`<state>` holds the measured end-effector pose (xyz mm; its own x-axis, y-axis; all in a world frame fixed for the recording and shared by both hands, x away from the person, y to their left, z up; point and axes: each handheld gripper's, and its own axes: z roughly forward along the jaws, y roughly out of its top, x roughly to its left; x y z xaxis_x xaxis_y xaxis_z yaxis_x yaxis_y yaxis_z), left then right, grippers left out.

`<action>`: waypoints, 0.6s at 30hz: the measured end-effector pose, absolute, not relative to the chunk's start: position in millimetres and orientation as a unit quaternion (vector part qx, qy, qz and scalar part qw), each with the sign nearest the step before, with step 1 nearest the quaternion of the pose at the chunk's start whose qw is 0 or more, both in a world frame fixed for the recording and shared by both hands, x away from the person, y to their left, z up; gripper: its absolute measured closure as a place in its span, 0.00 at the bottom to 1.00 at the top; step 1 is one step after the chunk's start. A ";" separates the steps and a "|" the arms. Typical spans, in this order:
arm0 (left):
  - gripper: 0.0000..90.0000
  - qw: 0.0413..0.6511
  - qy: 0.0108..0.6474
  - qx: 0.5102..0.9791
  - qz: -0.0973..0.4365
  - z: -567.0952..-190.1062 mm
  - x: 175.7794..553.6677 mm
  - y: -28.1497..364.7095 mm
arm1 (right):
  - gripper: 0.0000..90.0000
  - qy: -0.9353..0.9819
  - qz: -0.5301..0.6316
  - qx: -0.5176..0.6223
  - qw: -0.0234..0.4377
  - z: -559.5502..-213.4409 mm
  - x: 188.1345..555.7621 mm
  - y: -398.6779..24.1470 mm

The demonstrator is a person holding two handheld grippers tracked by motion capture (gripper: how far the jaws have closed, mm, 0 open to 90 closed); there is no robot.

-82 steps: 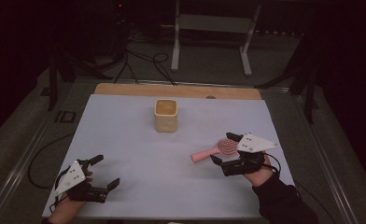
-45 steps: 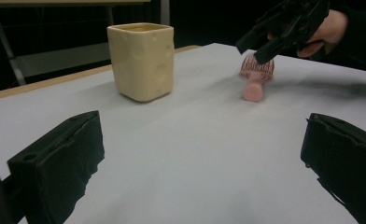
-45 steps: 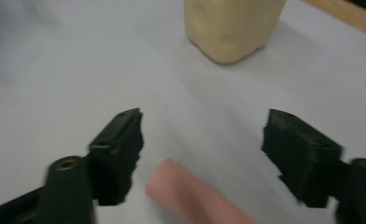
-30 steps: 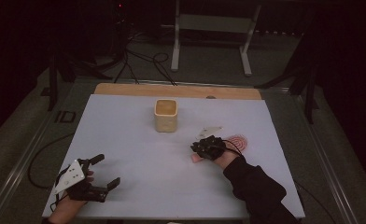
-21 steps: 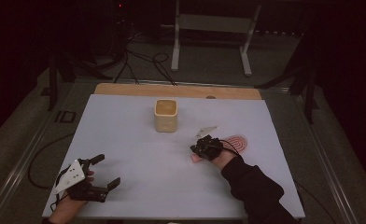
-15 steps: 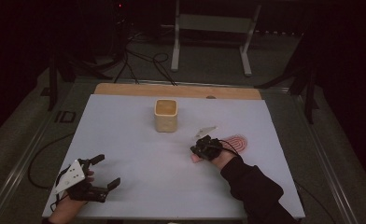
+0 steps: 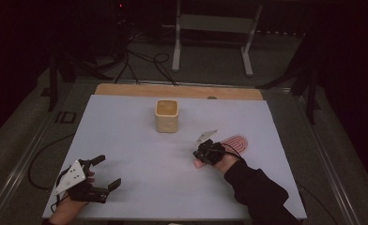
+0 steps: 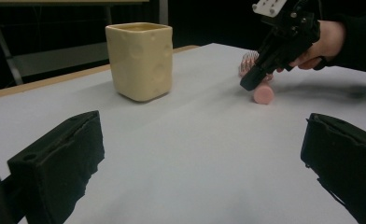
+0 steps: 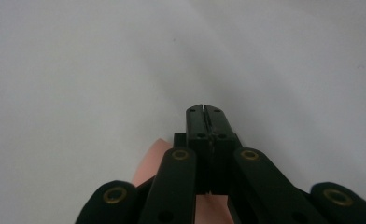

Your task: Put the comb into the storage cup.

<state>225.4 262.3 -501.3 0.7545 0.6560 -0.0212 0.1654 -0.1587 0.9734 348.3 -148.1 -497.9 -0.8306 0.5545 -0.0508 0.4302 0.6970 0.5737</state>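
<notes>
Grasping step: the right gripper [image 7: 205,152] bore down on the pink hairbrush [image 7: 237,142], which lay on the table right of the ceramic cup [image 7: 166,116].
Right claw: jaws were closed together over the handle [image 8: 263,94]; a true pinch could not be told.
Left claw: the left gripper [image 7: 108,171] stood wide open, empty.
Next move: probably called for a firm hold before lifting.

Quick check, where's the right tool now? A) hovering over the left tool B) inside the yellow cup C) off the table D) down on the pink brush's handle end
D: the right tool is tipped down onto the handle end of the pink brush, apart from the yellow cup.
</notes>
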 end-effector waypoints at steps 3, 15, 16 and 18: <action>0.00 0.585 0.281 0.732 0.210 -501.2 225.4 262.4 | 1.00 0.919 0.276 0.261 0.106 -498.4 343.1 -150.3; 0.00 0.586 0.282 0.731 0.209 -501.0 225.7 262.4 | 1.00 0.927 0.259 0.255 0.095 -497.7 312.6 -165.7; 0.00 0.585 0.282 0.731 0.209 -500.9 225.6 262.5 | 1.00 0.927 0.259 0.255 0.095 -497.7 312.6 -165.7; 0.00 0.586 0.282 0.731 0.209 -501.0 225.6 262.7 | 1.00 0.929 0.254 0.253 0.093 -497.2 306.8 -169.5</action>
